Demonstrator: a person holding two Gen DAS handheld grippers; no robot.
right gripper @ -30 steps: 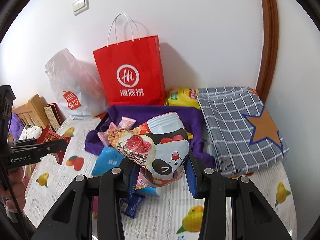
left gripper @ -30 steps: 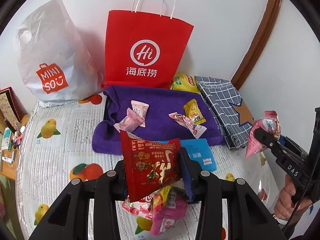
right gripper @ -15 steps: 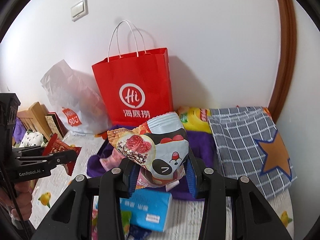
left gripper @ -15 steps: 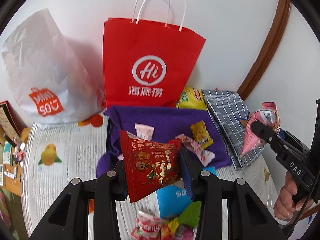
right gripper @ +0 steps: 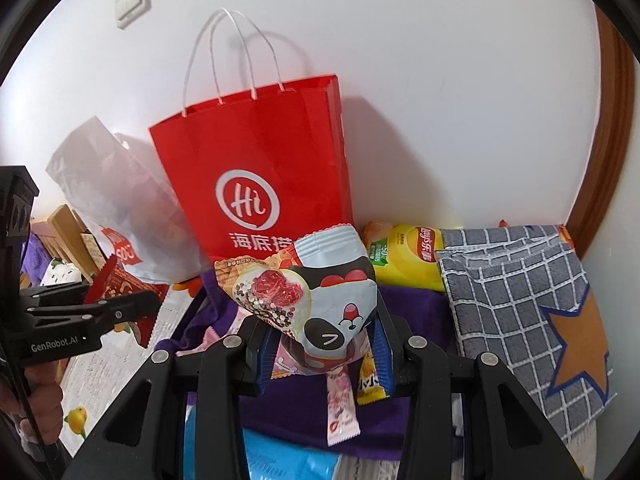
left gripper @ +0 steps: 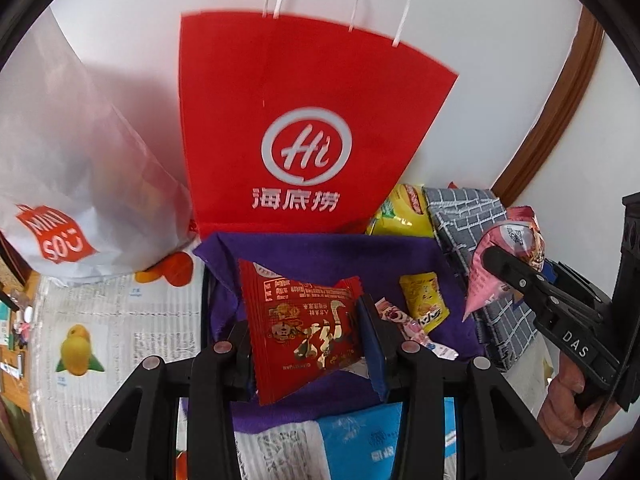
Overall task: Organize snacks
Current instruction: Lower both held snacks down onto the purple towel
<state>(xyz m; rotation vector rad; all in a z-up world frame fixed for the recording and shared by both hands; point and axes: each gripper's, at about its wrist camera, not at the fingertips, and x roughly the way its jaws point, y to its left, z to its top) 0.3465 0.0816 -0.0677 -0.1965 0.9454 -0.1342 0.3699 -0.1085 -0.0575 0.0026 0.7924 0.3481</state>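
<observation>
My left gripper (left gripper: 310, 334) is shut on a red snack packet (left gripper: 304, 328) with gold print, held above a purple cloth (left gripper: 320, 252). My right gripper (right gripper: 322, 354) is shut on a puffy snack bag (right gripper: 316, 292) with a cartoon face and berry picture. Each gripper shows in the other's view: the right one (left gripper: 504, 264) with its pink-backed bag, the left one (right gripper: 132, 306) with the red packet. A red paper bag (left gripper: 296, 128) with white handles stands against the wall just behind the cloth. Small candies, a yellow one (left gripper: 424, 304) and a pink one (right gripper: 340, 412), lie on the cloth.
A white plastic shopping bag (left gripper: 68, 176) leans left of the red bag. A yellow chip bag (right gripper: 404, 256) and a folded grey checked cloth (right gripper: 516, 304) with an orange star lie to the right. A blue tissue pack (left gripper: 384, 440) sits on the fruit-print tablecloth (left gripper: 100, 320).
Both grippers have moved forward toward the red paper bag and the wall, each keeping its packet. The bag and purple cloth now loom larger and closer.
</observation>
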